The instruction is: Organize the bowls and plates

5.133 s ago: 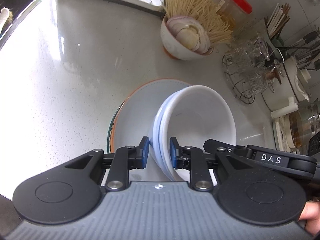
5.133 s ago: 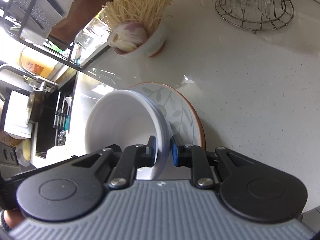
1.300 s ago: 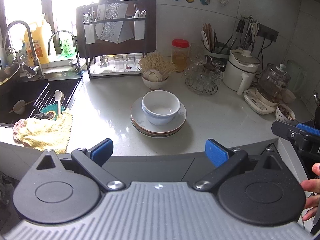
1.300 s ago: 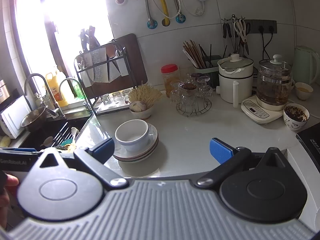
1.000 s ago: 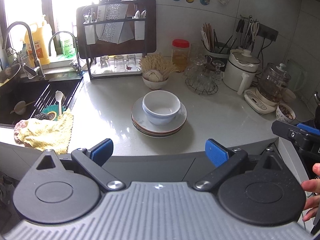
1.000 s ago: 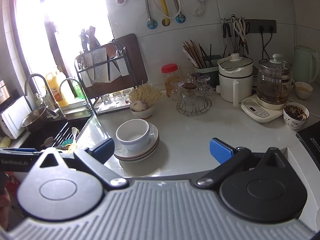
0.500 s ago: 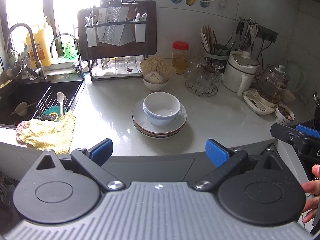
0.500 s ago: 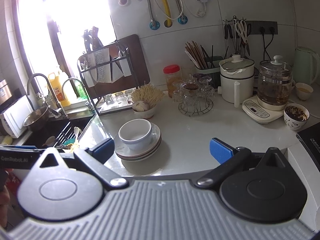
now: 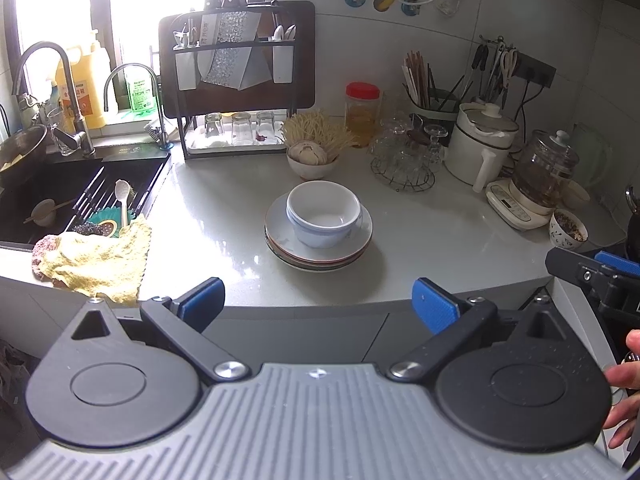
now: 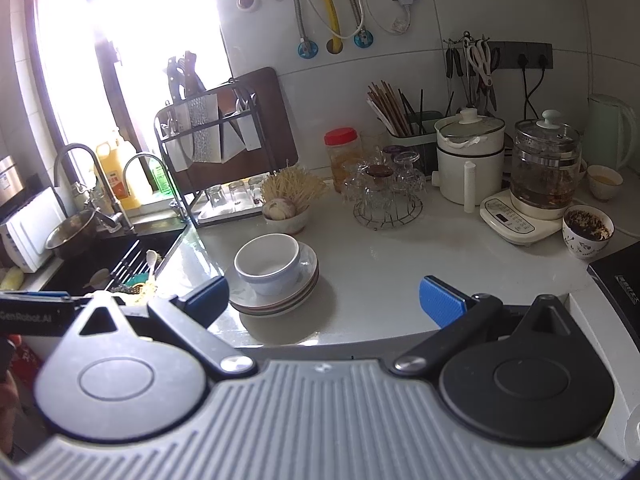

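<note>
Nested white bowls [image 9: 324, 216] [image 10: 267, 265] sit upright on a stack of plates [image 9: 280, 242] [image 10: 308, 280] in the middle of the pale counter. My left gripper [image 9: 318, 304] hangs open in front of the counter edge, well back from the stack, nothing between its blue pads. My right gripper [image 10: 324, 300] is likewise open and empty, pulled back from the counter, with the stack ahead to its left. The right gripper's tip [image 9: 592, 272] shows at the far right of the left wrist view.
A bowl of noodles and onion [image 9: 312, 152] stands behind the stack. Glasses on a wire rack [image 9: 404, 160], a white pot [image 9: 480, 148], a glass kettle [image 10: 544, 176] and a patterned bowl [image 10: 586, 232] fill the right. A sink [image 9: 60, 196], a yellow cloth [image 9: 92, 256] and a dish rack [image 9: 236, 76] lie left.
Five seconds ago both grippers were shut on the white bowls' rims above the plates. Now the bowls rest on the stack and both grippers are open, drawn back, and lately tilted slightly upward.
</note>
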### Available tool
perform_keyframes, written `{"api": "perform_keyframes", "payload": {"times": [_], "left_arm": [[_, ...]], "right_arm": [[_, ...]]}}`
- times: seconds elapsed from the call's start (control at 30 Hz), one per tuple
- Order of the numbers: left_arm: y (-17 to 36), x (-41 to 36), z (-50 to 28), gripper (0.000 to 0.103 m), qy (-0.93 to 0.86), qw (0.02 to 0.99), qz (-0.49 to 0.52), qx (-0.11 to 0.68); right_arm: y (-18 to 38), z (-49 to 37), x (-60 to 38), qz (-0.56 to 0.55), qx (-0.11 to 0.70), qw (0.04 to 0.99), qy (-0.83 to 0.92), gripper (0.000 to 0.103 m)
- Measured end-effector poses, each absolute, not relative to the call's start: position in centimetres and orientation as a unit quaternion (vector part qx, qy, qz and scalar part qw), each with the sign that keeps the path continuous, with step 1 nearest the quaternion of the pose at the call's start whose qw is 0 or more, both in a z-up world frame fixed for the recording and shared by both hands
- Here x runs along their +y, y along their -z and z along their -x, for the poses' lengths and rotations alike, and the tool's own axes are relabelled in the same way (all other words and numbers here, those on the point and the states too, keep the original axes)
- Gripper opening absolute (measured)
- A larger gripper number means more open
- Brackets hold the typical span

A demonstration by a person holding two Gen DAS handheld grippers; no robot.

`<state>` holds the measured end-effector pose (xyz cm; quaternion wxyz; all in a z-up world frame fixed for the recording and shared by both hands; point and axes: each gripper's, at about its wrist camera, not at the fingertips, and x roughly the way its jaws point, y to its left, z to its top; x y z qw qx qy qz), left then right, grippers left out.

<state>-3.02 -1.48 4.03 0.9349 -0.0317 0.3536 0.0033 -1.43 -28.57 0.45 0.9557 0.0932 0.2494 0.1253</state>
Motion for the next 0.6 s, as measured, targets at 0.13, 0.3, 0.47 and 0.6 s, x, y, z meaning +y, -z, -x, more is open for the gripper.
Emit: {"api": "perform_keyframes", "payload": {"times": [0.13, 0.3, 0.47, 0.6], "left_arm": [[-3.89, -1.57, 3.0, 0.102, -0.002, 0.935, 0.033, 0.354], [-3.81, -1.74, 3.18, 0.102, -0.002, 0.935, 0.034, 0.352], [-3.69, -1.85, 3.5, 0.102, 0.0, 0.935, 0.038, 0.353], [-3.49, -2.01, 3.75, 0.102, -0.005, 0.934, 0.035, 0.355]], "right_arm": [[-0.53, 1.44, -28.62, -0.097, 0.247, 0.956, -0.123, 0.103], [-0.54, 1.64, -28.63, -0.093, 0.245, 0.957, -0.124, 0.103], [-0.19, 1.74, -28.82, -0.097, 0.252, 0.955, -0.121, 0.103], [0.11, 1.81, -28.87, -0.096, 0.255, 0.954, -0.121, 0.103]]}}
